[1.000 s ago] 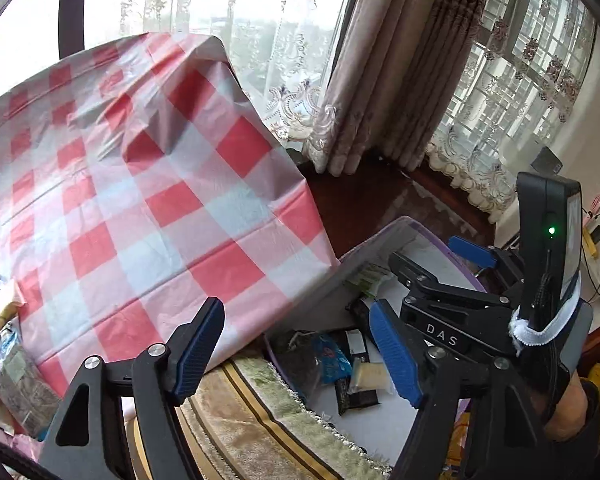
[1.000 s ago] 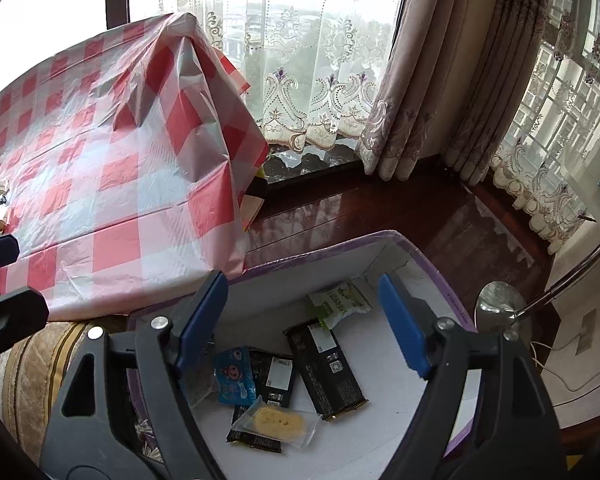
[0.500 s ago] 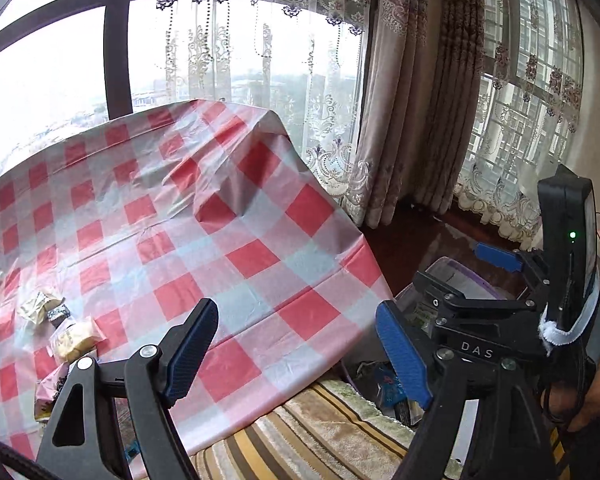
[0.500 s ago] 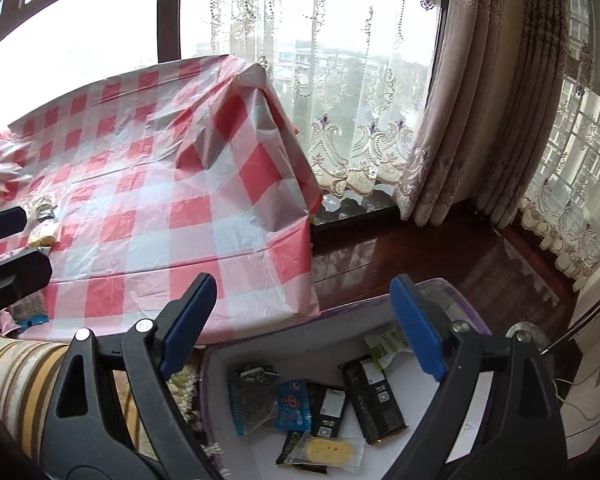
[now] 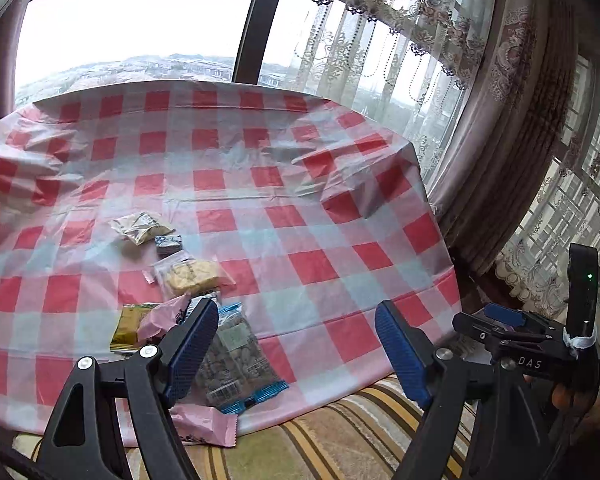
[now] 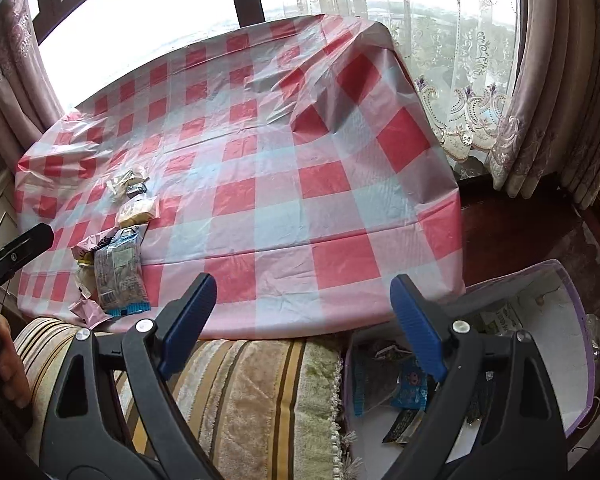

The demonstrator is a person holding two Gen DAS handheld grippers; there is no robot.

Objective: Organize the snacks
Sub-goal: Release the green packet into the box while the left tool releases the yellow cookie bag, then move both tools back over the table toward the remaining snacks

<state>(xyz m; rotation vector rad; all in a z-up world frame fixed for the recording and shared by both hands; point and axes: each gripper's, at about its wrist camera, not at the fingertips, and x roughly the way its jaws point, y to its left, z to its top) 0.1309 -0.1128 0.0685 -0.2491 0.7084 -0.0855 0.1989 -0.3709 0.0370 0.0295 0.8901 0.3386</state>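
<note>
Left gripper (image 5: pixel 296 354) and right gripper (image 6: pixel 302 330) both spread wide, empty, above checked tablecloth (image 5: pixel 300 216), blue-edged snack bag (image 5: pixel 236 360) lengthwise toward cloth's near edge.

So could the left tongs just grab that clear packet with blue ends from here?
Probably yes. The left tongs are open and empty, and the clear packet with blue ends lies uncovered on the checked tablecloth just ahead of them.

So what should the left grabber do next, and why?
Probably reach the left gripper down to the clear nut packet just ahead of it. Its jaws are open and hold nothing, several snacks lie on the checked tablecloth, and the box already holds other snacks.
</note>
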